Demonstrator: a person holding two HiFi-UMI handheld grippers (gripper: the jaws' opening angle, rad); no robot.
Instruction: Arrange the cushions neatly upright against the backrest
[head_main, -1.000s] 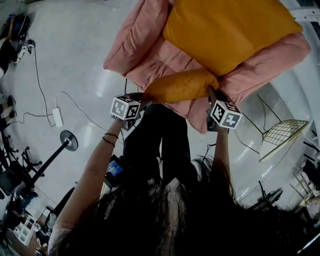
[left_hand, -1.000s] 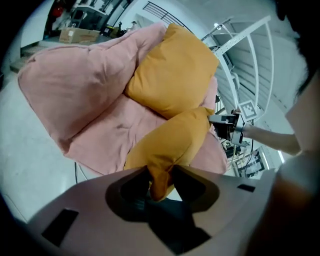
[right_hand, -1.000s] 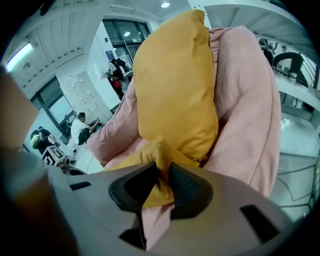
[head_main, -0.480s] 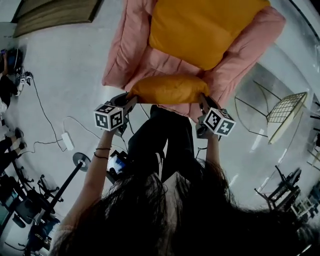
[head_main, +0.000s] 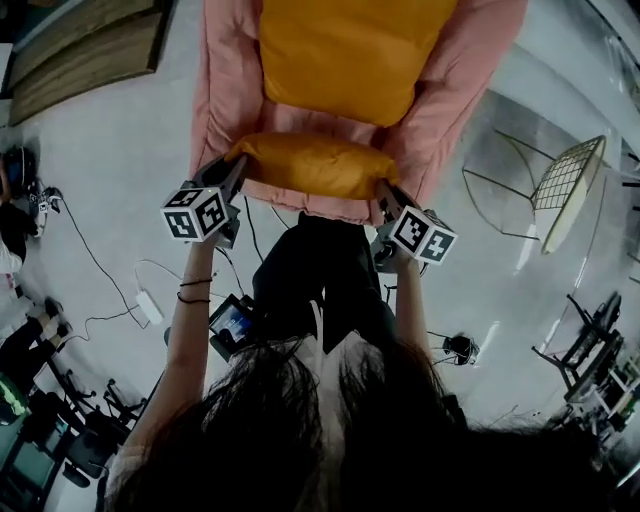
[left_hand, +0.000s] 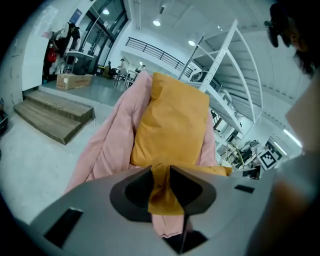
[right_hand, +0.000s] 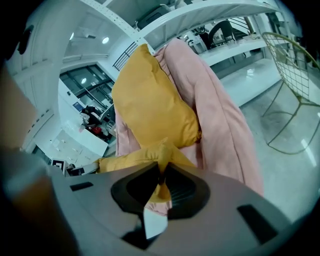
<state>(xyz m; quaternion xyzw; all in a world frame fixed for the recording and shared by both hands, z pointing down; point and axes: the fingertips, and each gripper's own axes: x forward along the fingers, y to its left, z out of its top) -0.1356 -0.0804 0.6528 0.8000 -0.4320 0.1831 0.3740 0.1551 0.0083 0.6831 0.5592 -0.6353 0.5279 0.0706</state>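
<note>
left gripper (head_main: 238, 165): jaws have just been closing and are now pinching the left corner of the front cushion (head_main: 315, 165); in the left gripper view yellow fabric is bunching up between the pads.
right gripper (head_main: 385, 190): jaws have just been closing too and are pinching the right corner of the same cushion; in the right gripper view a thin fold of yellow is sitting between the pads and a white tag (right_hand: 154, 222) is hanging just below the pinch.
front cushion: yellow, being held at both ends, stretching crosswise over the front edge of the seat of the pink chair (head_main: 225, 100); cannot tell whether it is resting on the seat.
back cushion (head_main: 340, 55): larger, yellow, leaning upright against the backrest, sitting between the padded pink sides.
gap: the two cushions are sitting close, the front one just ahead of the back one's lower edge.
person: standing right at the chair front, dark trousers (head_main: 320, 270) showing below the grippers.
wire chair (head_main: 565, 185): standing on the grey floor (head_main: 100, 170), off to the right side, apart from the pink chair.
wooden steps (left_hand: 52, 117): lying off to the left side.
</note>
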